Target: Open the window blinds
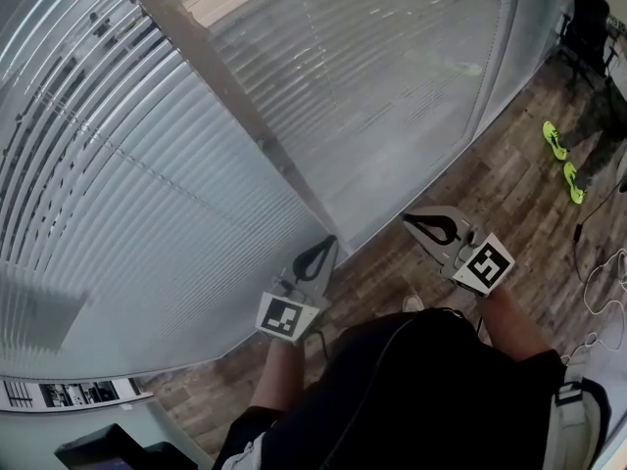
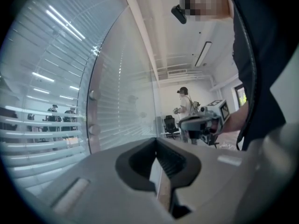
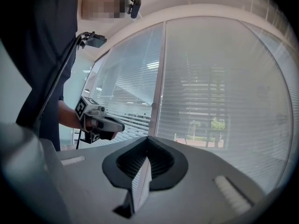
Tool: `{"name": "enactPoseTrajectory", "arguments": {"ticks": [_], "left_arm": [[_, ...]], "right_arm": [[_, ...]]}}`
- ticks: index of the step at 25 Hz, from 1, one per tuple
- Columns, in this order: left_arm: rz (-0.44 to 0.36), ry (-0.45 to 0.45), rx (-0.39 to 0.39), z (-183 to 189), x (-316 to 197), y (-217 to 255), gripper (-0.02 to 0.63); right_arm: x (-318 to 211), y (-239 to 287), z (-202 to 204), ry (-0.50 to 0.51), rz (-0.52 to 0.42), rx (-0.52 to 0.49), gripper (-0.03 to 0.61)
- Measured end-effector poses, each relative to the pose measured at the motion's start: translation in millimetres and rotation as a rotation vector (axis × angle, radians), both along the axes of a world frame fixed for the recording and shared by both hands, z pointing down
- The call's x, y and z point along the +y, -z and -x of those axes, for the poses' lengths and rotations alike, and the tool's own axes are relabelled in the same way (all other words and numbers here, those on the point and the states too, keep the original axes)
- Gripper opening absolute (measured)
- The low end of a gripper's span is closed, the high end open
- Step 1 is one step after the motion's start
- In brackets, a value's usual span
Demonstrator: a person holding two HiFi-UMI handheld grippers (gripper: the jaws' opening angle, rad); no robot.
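Note:
Horizontal slat blinds (image 1: 127, 213) hang behind glass panes, with their slats partly tilted; a second pane of blinds (image 1: 392, 57) lies past a pale frame post (image 1: 245, 116). My left gripper (image 1: 319, 251) points at the foot of the post, jaws shut and empty. My right gripper (image 1: 431, 225) is a little to its right, also shut on nothing and short of the glass. The left gripper view has its shut jaws (image 2: 156, 141) in front of the blinds (image 2: 46, 101), with the right gripper (image 2: 201, 122) beside. The right gripper view shows its closed jaws (image 3: 147, 139) before the blinds (image 3: 224, 92).
A wood floor (image 1: 490, 194) runs along the windows. A person in bright green shoes (image 1: 558, 145) stands at the far right near a dark chair (image 1: 588, 23). White cables (image 1: 598, 292) lie on the floor. Another person (image 2: 184, 104) stands deep in the room.

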State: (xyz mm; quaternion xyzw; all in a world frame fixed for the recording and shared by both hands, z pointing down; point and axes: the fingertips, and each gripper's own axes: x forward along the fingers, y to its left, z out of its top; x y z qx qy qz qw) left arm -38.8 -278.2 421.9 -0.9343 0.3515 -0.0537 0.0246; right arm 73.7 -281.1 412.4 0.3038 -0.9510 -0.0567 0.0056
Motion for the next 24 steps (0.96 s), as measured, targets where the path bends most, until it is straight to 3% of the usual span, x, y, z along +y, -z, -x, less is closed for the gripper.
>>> {"name": "enactPoseTrajectory", "arguments": {"ticks": [24], "left_arm": [[-0.002,-0.056,0.018,-35,5,-8,0.003]], "right_arm": [[14,-8,-30,-0.049,0.002,0.038,0.005]]}}
